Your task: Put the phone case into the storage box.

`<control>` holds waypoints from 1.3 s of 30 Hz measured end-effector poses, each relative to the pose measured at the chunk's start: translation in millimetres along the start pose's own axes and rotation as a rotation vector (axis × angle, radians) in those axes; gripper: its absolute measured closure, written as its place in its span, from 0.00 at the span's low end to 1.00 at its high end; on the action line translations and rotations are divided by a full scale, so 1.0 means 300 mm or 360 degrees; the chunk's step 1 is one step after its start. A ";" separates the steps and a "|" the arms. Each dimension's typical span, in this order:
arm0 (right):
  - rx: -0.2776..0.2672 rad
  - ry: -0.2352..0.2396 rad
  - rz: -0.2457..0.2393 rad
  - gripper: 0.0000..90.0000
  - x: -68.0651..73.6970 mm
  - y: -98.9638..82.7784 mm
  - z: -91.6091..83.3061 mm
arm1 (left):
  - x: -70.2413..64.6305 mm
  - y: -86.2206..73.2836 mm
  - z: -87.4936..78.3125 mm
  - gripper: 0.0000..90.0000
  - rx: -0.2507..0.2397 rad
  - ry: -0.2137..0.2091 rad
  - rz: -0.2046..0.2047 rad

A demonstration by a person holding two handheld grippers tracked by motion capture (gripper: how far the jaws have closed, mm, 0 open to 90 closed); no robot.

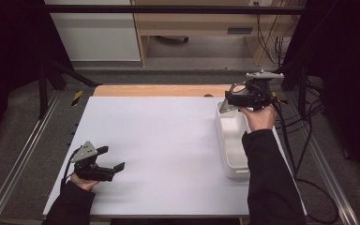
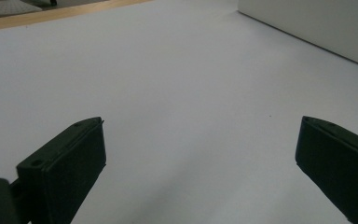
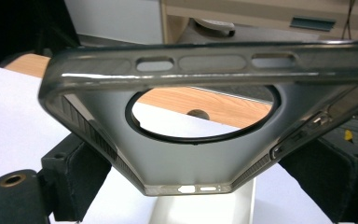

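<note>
right gripper | grips phone case | above white bin

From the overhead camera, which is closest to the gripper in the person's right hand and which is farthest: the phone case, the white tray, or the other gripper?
1. Phone case: held in the right gripper jaws, above the tray's far end.
2. White tray: right below, along the table's right side.
3. Left gripper: farthest, across the white table at its near left, jaws open.
</note>
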State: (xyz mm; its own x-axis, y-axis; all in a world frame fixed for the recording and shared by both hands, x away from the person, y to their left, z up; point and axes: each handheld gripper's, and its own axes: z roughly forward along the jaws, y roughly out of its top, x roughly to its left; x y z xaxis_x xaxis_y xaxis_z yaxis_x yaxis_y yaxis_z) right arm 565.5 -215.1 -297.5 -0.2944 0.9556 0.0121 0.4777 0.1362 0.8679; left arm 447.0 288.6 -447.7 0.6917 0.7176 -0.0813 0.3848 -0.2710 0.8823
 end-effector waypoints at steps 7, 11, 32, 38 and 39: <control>0.0027 -0.0043 0.0026 0.13 -0.006 -0.007 0.041 | 0.001 -0.001 0.001 0.01 0.0003 -0.0003 0.0000; 0.0044 -0.0076 0.0049 0.13 -0.010 -0.014 0.065 | -0.001 -0.001 0.004 0.01 0.0013 -0.0008 0.0010; 0.0103 -0.0191 0.0137 0.13 -0.021 -0.056 0.159 | -0.003 -0.002 0.007 0.01 0.0017 -0.0013 0.0016; 0.0116 -0.0203 0.0151 0.13 -0.013 -0.064 0.185 | -0.003 -0.002 0.006 0.01 0.0018 -0.0015 0.0016; 0.0120 -0.0204 0.0152 0.13 -0.011 -0.065 0.190 | -0.003 -0.002 0.006 0.01 0.0017 -0.0014 0.0016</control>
State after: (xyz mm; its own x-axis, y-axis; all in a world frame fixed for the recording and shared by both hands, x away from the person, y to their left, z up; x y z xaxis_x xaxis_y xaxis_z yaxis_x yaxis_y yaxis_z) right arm 604.2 -206.2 -342.8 -0.1390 0.9900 0.0254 0.5608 0.0576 0.8260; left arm 447.3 286.9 -448.9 0.7011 0.7089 -0.0768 0.3844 -0.2850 0.8781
